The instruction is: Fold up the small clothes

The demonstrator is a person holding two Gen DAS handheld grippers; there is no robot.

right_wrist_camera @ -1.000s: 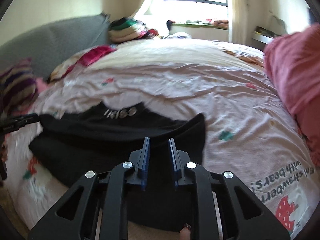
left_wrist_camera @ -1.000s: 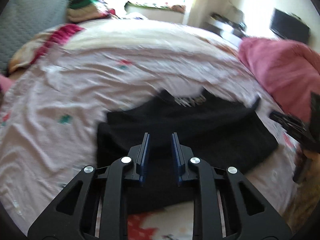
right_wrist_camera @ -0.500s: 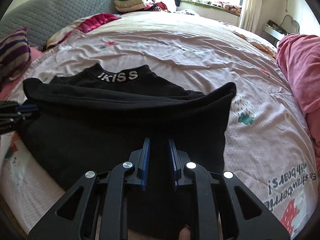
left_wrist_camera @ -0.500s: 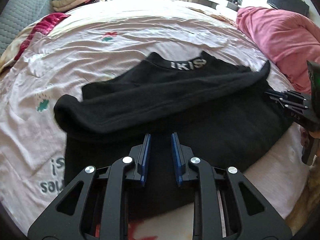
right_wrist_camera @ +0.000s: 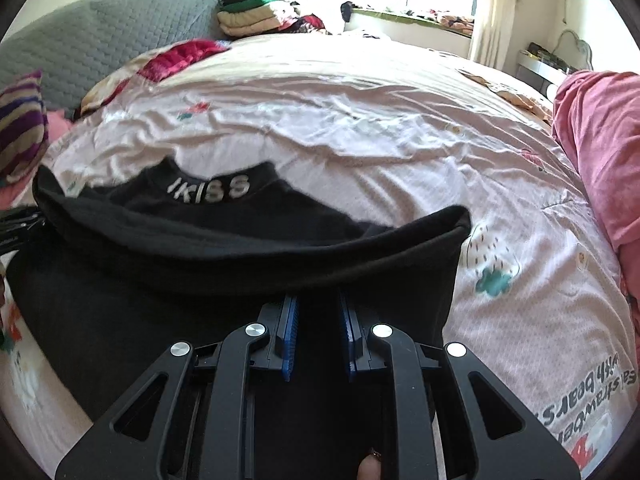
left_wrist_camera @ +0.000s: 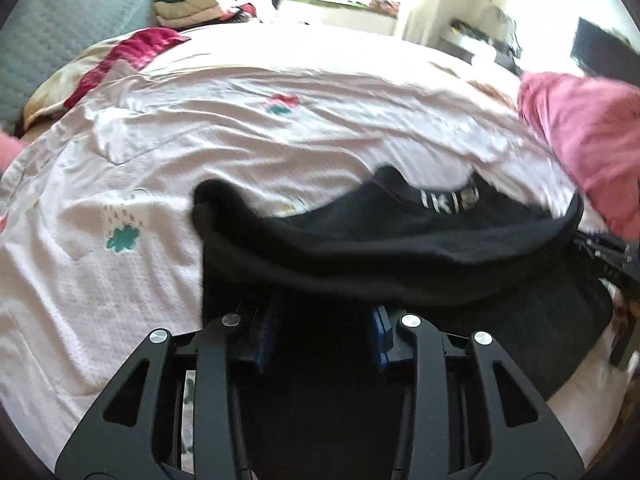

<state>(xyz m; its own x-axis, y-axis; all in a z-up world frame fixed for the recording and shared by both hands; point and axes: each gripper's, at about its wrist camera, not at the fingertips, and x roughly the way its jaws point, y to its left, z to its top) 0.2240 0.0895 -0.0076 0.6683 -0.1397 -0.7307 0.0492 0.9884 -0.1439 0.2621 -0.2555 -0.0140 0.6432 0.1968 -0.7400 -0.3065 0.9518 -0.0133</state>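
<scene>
A black garment with "IKISS" lettering on its neckband lies on the pink bedsheet, also seen in the right wrist view. A folded band of it crosses in front of both grippers. My left gripper has its jaws wide apart, their tips hidden under the fold's edge. My right gripper has its jaws a little apart with black cloth between them; the tips sit under the fold. The right gripper shows at the right edge of the left wrist view.
A pink blanket lies heaped at the right. A grey quilted headboard, a striped pillow and a pile of folded clothes are at the back left. A window is behind the bed.
Both grippers have moved forward so the fold's edge now covers their fingertips. The left jaws have opened wider. The right jaws have opened slightly.
</scene>
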